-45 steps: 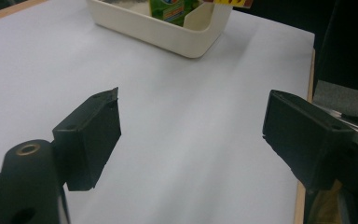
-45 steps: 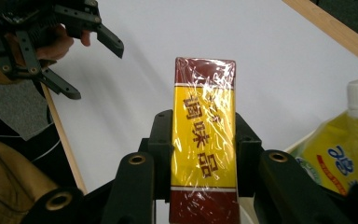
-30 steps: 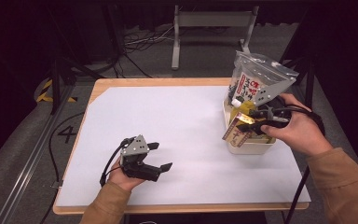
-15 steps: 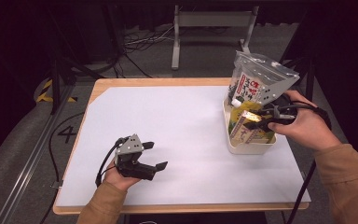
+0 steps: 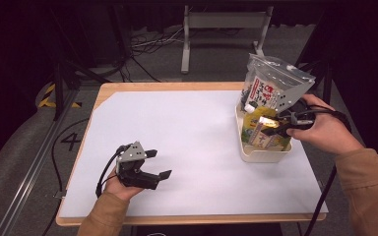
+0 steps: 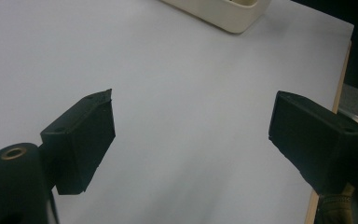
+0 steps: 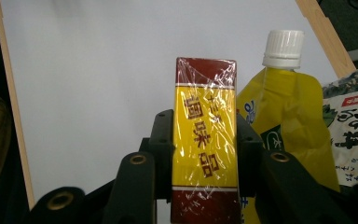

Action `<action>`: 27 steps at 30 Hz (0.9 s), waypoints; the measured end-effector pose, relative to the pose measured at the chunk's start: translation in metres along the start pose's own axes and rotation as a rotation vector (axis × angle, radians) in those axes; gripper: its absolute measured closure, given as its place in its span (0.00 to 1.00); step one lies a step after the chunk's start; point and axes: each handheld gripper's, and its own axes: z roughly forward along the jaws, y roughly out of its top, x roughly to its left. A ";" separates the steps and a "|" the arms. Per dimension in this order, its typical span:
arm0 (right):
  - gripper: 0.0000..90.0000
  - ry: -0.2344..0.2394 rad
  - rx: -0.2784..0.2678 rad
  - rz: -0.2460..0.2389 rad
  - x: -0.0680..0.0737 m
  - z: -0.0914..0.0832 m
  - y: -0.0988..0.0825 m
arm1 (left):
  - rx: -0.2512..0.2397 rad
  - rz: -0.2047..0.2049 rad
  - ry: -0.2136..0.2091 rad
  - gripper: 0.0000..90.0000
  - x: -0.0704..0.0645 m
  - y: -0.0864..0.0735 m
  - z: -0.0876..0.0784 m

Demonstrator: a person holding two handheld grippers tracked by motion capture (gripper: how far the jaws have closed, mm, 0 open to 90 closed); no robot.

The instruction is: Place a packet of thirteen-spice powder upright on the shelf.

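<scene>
A yellow and dark red box, wrapped in clear film, stands upright between the jaws of my right gripper, which is shut on its sides. From above, that gripper holds the box over the cream bin at the table's right side. Beside the box is a yellow pouch with a white cap. My left gripper rests near the front left of the white table top, open, with nothing between its jaws.
A tall printed snack bag stands at the far end of the bin, its edge next to the pouch. The bin's corner lies far ahead of the left gripper. The table's wooden edge runs along the front.
The right gripper has lifted the box from the bin's near left corner to above its middle. The left hand has drifted slightly left, jaws still wide.
</scene>
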 end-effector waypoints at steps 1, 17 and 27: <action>0.76 0.005 0.004 -0.006 -0.001 0.001 -0.001 | 0.000 0.000 0.000 0.17 0.000 0.000 0.000; 0.76 0.040 0.069 -0.069 -0.003 0.016 -0.004 | 0.037 -0.023 0.002 0.17 0.004 -0.005 0.000; 0.76 0.086 0.113 -0.078 -0.003 0.022 -0.004 | 0.049 -0.027 -0.003 0.17 0.005 -0.008 0.002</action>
